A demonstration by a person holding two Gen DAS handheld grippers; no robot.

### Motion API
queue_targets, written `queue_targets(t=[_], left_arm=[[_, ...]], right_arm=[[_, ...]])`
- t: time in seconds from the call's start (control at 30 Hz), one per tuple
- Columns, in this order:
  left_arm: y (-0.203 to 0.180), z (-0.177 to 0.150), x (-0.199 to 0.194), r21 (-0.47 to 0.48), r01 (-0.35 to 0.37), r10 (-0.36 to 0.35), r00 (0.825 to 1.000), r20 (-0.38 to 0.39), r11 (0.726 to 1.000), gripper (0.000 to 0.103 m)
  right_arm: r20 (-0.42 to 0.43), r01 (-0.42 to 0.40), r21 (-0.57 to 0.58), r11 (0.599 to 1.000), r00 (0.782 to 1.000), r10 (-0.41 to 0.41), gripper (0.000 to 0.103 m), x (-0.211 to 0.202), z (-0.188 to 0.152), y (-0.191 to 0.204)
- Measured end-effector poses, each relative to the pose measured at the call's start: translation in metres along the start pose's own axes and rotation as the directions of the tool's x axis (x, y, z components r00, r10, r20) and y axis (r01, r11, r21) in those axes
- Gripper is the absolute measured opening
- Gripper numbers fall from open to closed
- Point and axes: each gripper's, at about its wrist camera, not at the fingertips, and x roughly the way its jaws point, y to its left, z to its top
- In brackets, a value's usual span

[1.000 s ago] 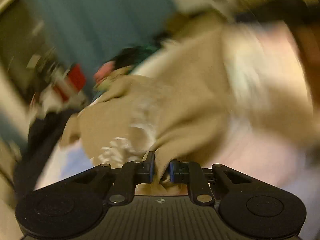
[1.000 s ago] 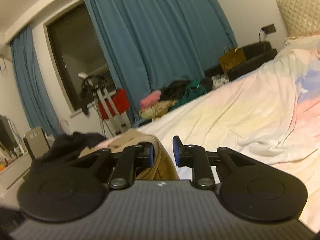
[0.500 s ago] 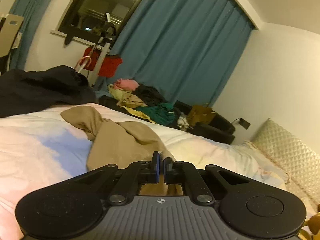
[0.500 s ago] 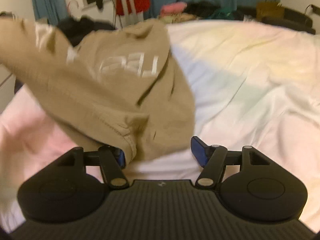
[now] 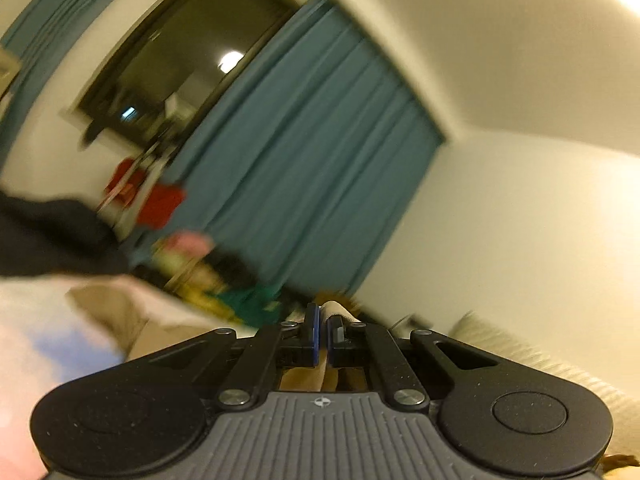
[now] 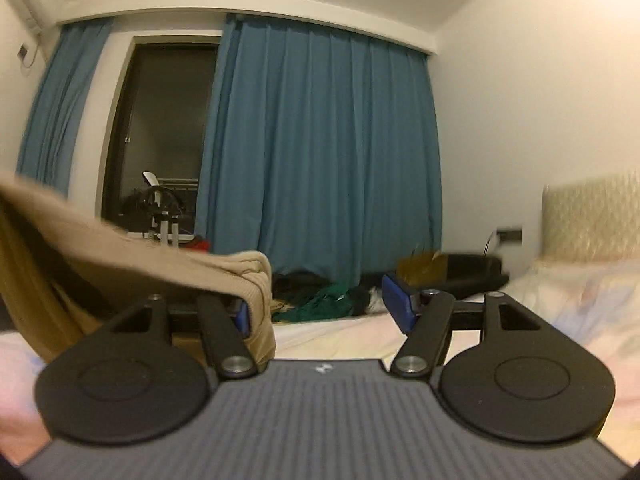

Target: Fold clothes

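Note:
The tan sweatshirt (image 6: 160,264) hangs in a raised fold across the left of the right wrist view, and its ribbed edge droops over the left finger (image 6: 224,332). My right gripper (image 6: 318,306) is open and its jaws are still opening. The cloth rests against the left pad only, and the right pad is bare. In the blurred, tilted left wrist view my left gripper (image 5: 322,320) is shut on a pinch of the same tan sweatshirt (image 5: 335,310), which pokes out past the pads. More of the garment trails onto the bed (image 5: 48,320) at the lower left.
The pastel bedsheet (image 6: 560,300) runs to a quilted headboard (image 6: 592,216) on the right. A pile of green, black and pink clothes (image 6: 332,300) lies beyond the bed below blue curtains (image 6: 320,152). A dark seat (image 6: 472,276) holds a paper bag. Black clothing (image 5: 52,240) lies at the left.
My right jaws went from nearly shut on the sweatshirt to wide apart. My left jaws closed fully on the cloth, and that hand rose and rolled, lifting the fabric off the bed.

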Motion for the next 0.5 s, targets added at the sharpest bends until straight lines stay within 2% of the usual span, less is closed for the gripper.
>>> queue_targets(t=[0.03,0.07,0.1,0.13,0.17,0.2,0.23,0.27,0.33,0.37,0.4,0.43,0.5], left_arm=[[-0.002,0.001,-0.002,0.004,0.015,-0.015,1.0,0.01,1.0,0.003],[-0.004,0.0,-0.003,0.01,0.017,-0.017,1.0,0.012,1.0,0.003],[-0.005,-0.001,-0.002,0.015,0.006,-0.006,1.0,0.002,1.0,0.003],[-0.005,-0.003,0.0,0.019,-0.008,0.009,1.0,-0.013,1.0,0.003],[-0.005,-0.006,0.003,0.026,-0.033,0.034,0.999,-0.036,0.999,0.003],[-0.003,-0.009,0.009,0.034,-0.068,0.07,0.995,-0.065,0.997,0.003],[-0.001,-0.012,0.016,0.042,-0.104,0.108,0.99,-0.096,0.994,0.003],[0.002,-0.015,0.022,0.047,-0.138,0.143,0.982,-0.126,0.989,0.003],[0.01,-0.021,0.032,0.048,-0.205,0.21,0.961,-0.181,0.978,0.003],[0.015,-0.024,0.036,0.051,-0.239,0.244,0.948,-0.206,0.97,0.003],[0.02,-0.026,0.041,0.055,-0.262,0.268,0.935,-0.23,0.963,0.003],[0.026,-0.028,0.043,0.059,-0.275,0.281,0.927,-0.25,0.96,0.004],[0.036,-0.032,0.049,0.074,-0.293,0.301,0.909,-0.288,0.953,0.004]], right_arm=[[-0.046,-0.019,-0.017,1.0,0.999,0.018,0.07,0.006,-0.002,0.0],[-0.135,-0.067,-0.006,0.998,0.989,0.065,0.071,0.016,-0.006,0.0],[-0.24,-0.125,0.022,0.992,0.962,0.127,0.071,0.028,-0.012,-0.001],[-0.36,-0.187,0.073,0.98,0.911,0.201,0.069,0.042,-0.022,-0.001],[-0.47,-0.231,0.159,0.96,0.837,0.279,0.069,0.055,-0.036,-0.002],[-0.537,-0.229,0.253,0.94,0.775,0.334,0.068,0.064,-0.051,-0.005],[-0.582,-0.2,0.34,0.919,0.723,0.373,0.068,0.07,-0.065,-0.007],[-0.598,-0.175,0.388,0.905,0.699,0.391,0.066,0.073,-0.072,-0.008],[-0.585,-0.147,0.407,0.902,0.716,0.381,0.046,0.072,-0.073,-0.008],[-0.567,-0.144,0.406,0.902,0.735,0.372,0.04,0.071,-0.07,-0.008],[-0.534,-0.153,0.394,0.906,0.764,0.361,0.028,0.07,-0.063,-0.009],[-0.5,-0.161,0.382,0.91,0.792,0.35,0.022,0.069,-0.056,-0.01],[-0.433,-0.174,0.373,0.911,0.836,0.337,0.015,0.063,-0.045,-0.011]])
